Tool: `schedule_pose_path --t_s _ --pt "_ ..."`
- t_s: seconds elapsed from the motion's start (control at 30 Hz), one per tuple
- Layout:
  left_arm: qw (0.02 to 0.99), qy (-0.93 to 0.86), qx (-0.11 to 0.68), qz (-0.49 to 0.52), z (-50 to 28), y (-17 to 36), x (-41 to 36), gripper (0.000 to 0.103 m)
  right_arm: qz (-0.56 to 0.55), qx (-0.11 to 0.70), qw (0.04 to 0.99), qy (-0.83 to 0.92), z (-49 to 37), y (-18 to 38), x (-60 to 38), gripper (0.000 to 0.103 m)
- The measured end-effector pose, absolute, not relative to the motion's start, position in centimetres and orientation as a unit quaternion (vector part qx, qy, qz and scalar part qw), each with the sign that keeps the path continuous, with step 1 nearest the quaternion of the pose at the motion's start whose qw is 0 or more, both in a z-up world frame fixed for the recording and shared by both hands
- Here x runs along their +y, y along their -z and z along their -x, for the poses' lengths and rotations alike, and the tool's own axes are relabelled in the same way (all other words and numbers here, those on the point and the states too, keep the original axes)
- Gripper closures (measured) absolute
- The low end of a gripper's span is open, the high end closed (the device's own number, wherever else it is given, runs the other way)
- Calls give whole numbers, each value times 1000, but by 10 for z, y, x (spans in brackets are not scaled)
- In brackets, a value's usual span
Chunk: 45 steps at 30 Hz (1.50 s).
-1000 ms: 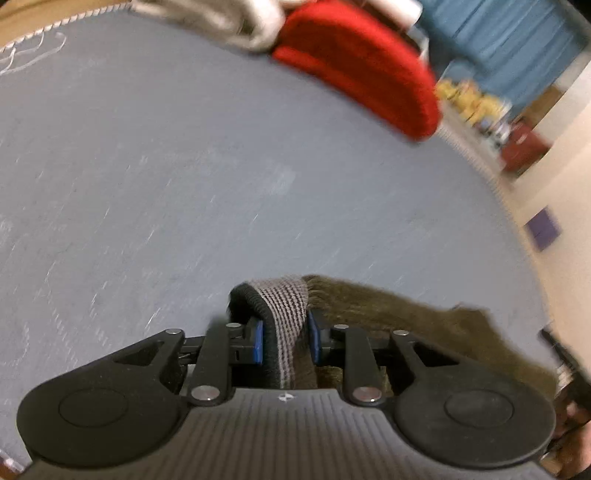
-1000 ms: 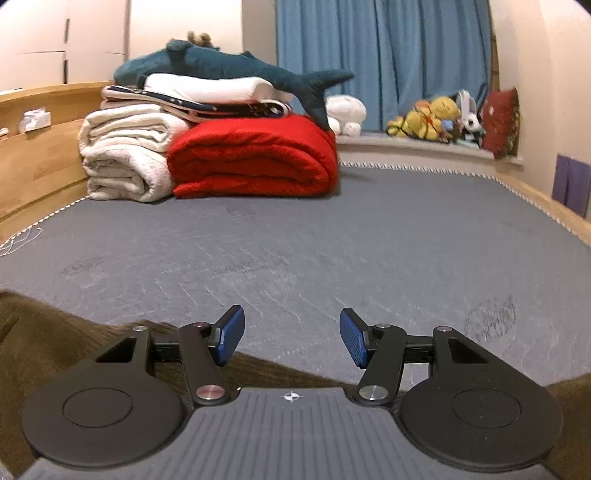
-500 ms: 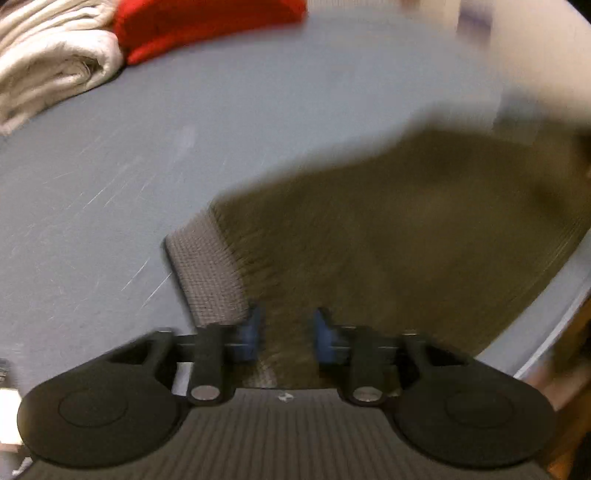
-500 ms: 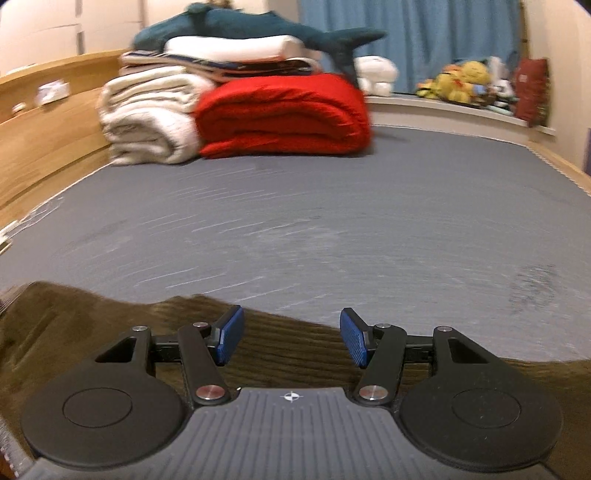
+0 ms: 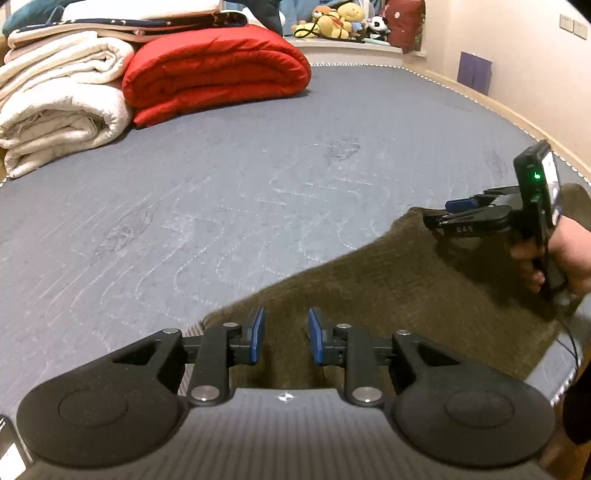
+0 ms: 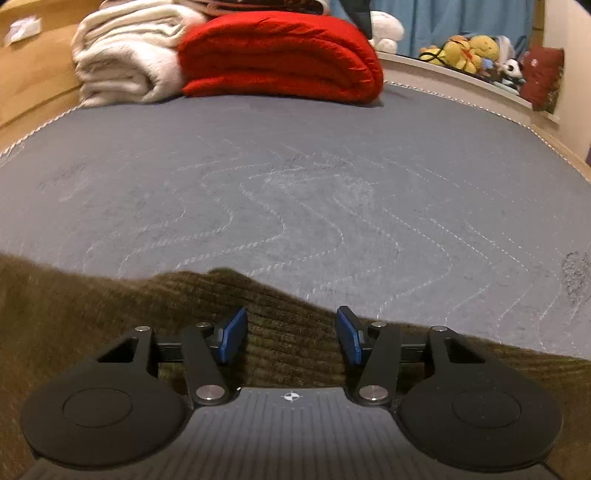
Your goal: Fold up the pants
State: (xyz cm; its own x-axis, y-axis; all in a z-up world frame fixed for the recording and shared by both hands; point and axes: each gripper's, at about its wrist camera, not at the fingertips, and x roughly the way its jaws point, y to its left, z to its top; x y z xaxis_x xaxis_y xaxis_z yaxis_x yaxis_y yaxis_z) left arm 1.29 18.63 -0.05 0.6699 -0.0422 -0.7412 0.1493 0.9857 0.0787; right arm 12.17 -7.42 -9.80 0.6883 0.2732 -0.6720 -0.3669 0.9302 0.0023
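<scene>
Olive-brown corduroy pants (image 5: 406, 288) lie spread along the near edge of the grey mattress (image 5: 258, 166). A sliver of their grey waistband (image 5: 195, 328) shows by my left finger. My left gripper (image 5: 286, 334) hovers over the fabric with its blue pads apart and nothing pinched between them. My right gripper (image 6: 291, 334) stands open above the pants (image 6: 74, 314), close to their far edge, with cloth below the gap. In the left wrist view the right gripper (image 5: 448, 212) sits at the pants' far right corner, held by a hand (image 5: 565, 254).
A folded red quilt (image 5: 218, 70) and white folded blankets (image 5: 59, 99) are stacked at the far left of the bed. Plush toys (image 5: 332, 18) line the ledge behind. The mattress edge (image 5: 546, 391) runs close at the right, with a wall beyond.
My left gripper, earlier shut on the grey waistband, has let it go and rolled level; the pants now lie flat. My right gripper has dropped forward over the pants' edge.
</scene>
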Motion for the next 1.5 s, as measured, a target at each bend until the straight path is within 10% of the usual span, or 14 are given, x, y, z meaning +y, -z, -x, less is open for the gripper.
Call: schedule_pose_path --t_s 0.27,0.6,0.77,1.5 --pt "875 9 478 -77 -32 40 201 82 47 353 920 -166 -126 96 -78 37" --pt "875 1 475 -92 -29 46 206 73 73 303 919 -240 -74 74 -88 35" --pt "902 -15 430 -30 -23 11 211 52 100 282 921 -250 -49 71 -85 35" --pt "909 -77 399 97 -14 -14 286 49 302 103 829 -460 131 82 106 39"
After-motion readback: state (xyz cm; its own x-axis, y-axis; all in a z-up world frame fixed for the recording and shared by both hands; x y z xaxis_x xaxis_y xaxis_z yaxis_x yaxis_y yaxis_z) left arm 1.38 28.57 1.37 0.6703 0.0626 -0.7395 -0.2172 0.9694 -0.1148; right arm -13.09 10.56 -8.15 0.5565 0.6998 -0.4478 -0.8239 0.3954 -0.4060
